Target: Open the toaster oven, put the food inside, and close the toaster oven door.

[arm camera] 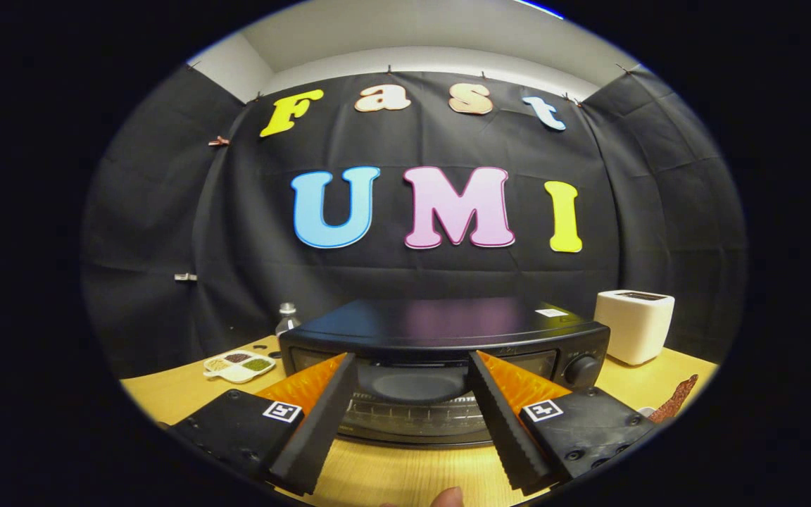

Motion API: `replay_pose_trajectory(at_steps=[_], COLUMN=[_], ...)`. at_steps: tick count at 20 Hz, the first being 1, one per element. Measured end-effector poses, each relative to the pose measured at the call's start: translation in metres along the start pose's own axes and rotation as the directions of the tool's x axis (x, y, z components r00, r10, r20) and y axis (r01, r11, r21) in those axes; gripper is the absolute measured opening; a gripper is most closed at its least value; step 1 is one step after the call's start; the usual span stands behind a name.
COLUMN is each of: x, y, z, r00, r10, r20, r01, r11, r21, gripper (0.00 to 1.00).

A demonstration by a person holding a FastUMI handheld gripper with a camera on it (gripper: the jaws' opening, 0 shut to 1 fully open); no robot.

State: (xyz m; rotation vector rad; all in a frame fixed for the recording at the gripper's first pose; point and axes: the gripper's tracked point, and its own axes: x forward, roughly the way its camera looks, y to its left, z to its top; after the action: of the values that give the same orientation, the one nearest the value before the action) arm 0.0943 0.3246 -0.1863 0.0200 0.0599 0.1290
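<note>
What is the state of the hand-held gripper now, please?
Hand-held gripper: open, holding nothing; its fingers point at the closed toaster oven door.

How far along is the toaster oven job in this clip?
Nothing looks done yet: the toaster oven still has its door shut. In hand: the claw is open, its fingers spread just in front of the door near its top edge, touching nothing that I can see. A reddish-brown item, possibly the food, lies on the table beside the oven. Left: open the door, load the food, close it.
</note>
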Motion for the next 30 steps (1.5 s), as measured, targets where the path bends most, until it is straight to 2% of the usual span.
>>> replay_pose_trajectory(at_steps=[4,7,9,20,26,30], x=[0.020,0.015,0.008,-0.082,-0.115,-0.127], y=[-0.002,0.004,0.003,0.008,0.008,0.007], z=[-0.004,-0.004,-0.006,-0.044,-0.080,-0.103], r00=[0.999,1.000,0.999,0.998,0.988,0.970], r10=[-0.018,-0.017,-0.024,-0.010,-0.031,-0.020], r20=[-0.040,-0.026,-0.039,-0.061,-0.149,-0.243], r01=[0.017,0.015,0.022,0.005,0.013,-0.001], r11=[1.000,0.998,0.999,0.997,0.993,0.996], r21=[-0.018,-0.067,-0.048,-0.080,-0.115,-0.089], gripper=[0.96,0.99,0.99,0.98,0.98,0.98])
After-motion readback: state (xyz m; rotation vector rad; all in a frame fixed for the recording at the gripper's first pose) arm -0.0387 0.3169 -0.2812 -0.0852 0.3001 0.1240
